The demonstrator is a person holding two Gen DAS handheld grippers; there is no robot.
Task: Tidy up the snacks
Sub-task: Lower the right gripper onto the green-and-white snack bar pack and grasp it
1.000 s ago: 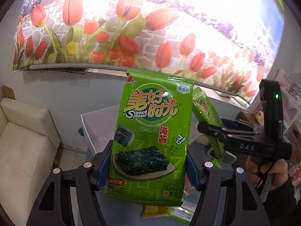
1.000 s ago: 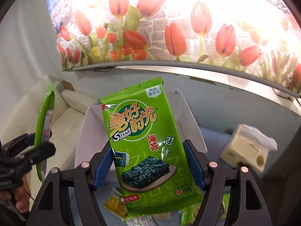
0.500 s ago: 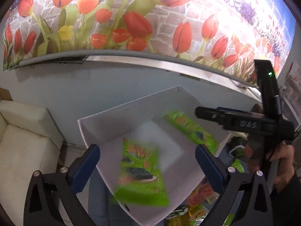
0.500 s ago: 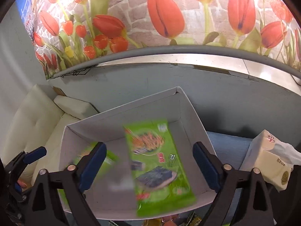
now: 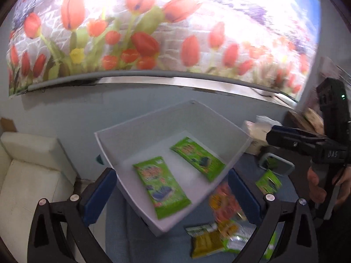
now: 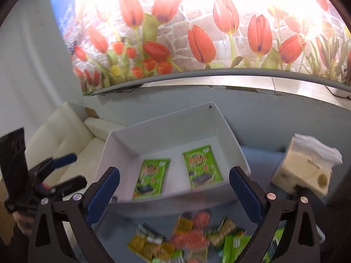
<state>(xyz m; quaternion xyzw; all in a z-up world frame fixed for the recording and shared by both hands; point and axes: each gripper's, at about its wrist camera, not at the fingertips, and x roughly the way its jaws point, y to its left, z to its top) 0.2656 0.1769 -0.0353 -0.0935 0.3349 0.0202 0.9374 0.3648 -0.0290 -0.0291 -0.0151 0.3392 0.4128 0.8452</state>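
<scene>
Two green seaweed snack packets lie flat inside a white box (image 5: 153, 129) (image 6: 122, 140). One packet (image 5: 161, 186) (image 6: 151, 178) is on the left, the other (image 5: 198, 157) (image 6: 201, 167) on the right. My left gripper (image 5: 171, 194) is open and empty, held above the box's near corner. My right gripper (image 6: 174, 191) is open and empty above the box's near wall. The right gripper also shows at the right of the left wrist view (image 5: 307, 141). The left gripper shows at the left of the right wrist view (image 6: 59, 173).
A pile of loose snack packets (image 6: 188, 239) (image 5: 221, 225) in yellow, orange and green lies on the blue table in front of the box. A tissue box (image 6: 307, 171) stands at the right. A cream sofa (image 5: 24, 175) is on the left. A tulip mural covers the wall behind.
Both grippers opened and let go of their green packets, which fell into the white box and now lie flat. Both grippers have drawn back and tilted down.
</scene>
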